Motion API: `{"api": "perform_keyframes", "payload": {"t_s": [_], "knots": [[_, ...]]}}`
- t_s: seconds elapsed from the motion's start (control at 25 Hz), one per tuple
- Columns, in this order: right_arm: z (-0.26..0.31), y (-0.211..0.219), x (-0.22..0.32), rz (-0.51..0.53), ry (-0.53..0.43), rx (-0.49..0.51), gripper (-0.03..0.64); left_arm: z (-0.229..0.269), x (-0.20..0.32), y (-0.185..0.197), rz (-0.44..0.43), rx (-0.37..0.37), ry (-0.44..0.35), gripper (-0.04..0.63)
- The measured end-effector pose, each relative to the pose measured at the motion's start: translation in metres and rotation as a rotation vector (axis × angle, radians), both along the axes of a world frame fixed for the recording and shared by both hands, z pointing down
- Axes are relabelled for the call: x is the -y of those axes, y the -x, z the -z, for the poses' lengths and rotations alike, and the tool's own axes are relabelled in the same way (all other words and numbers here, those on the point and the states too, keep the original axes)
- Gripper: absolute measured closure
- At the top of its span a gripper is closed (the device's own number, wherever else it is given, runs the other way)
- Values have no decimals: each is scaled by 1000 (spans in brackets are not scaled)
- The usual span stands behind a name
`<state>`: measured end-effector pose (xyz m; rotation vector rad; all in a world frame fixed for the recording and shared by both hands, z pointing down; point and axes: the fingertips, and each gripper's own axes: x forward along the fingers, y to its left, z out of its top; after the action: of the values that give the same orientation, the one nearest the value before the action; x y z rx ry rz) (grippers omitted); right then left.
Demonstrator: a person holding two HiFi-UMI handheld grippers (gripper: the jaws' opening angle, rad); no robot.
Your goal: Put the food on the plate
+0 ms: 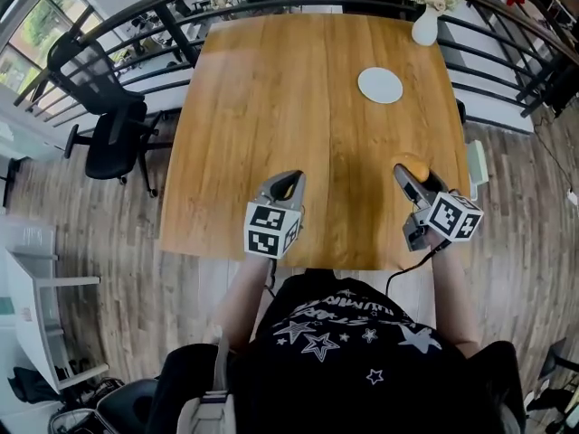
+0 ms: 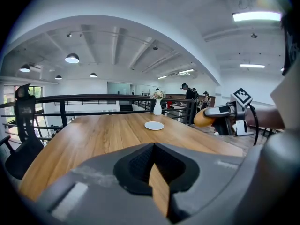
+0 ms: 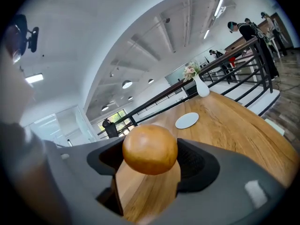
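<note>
A round golden-brown bun (image 3: pixel 150 149) sits between the jaws of my right gripper (image 3: pixel 150 162), which is shut on it just above the wooden table (image 1: pixel 271 98). In the head view that right gripper (image 1: pixel 409 174) holds the bun (image 1: pixel 414 163) near the table's front right. The white plate (image 1: pixel 380 85) lies empty farther back on the right, and it also shows as a plate (image 3: pixel 187 120) beyond the bun. My left gripper (image 1: pixel 288 186) hovers at the front middle, as the left gripper (image 2: pixel 153 165) with jaws together and nothing held.
A white vase (image 1: pixel 425 25) with flowers stands at the far right corner behind the plate. A dark railing (image 1: pixel 172 25) runs round the table's far side. A black office chair (image 1: pixel 113 125) stands to the left. A person (image 2: pixel 188 100) stands far off.
</note>
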<state>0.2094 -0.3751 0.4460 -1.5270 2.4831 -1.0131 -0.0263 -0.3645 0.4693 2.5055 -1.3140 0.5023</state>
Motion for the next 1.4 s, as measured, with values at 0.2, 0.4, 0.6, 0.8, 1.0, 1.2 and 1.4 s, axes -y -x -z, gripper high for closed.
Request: {"api": "perform_keyframes", "payload": {"t_s": [0.2,0.4,0.6,0.8,1.0,1.2,1.4], "knots": [[-7,-2,36,-29,1,-107,272,-3,32,3,-13,-1,1,594],[-8,-8,81,-31,-1,-210,272,-4,69,1,-38,9,-1,594],[-23,-17,119,-36,48,-279,272,-3,102,-3,-53,6,-1,594],[-45,-30,157,-24,108,-349,272,-8,131,-7,-69,8,0,594],[-72,-39,198,-28,184,-416,272,-27,149,-6,-107,39,12,594],[-92,-42,233,33,252,-512,272,-26,176,-9,-110,10,0,594],[-114,-45,257,102,311,-629,272,-31,197,-6,-92,-2,11,594]]}}
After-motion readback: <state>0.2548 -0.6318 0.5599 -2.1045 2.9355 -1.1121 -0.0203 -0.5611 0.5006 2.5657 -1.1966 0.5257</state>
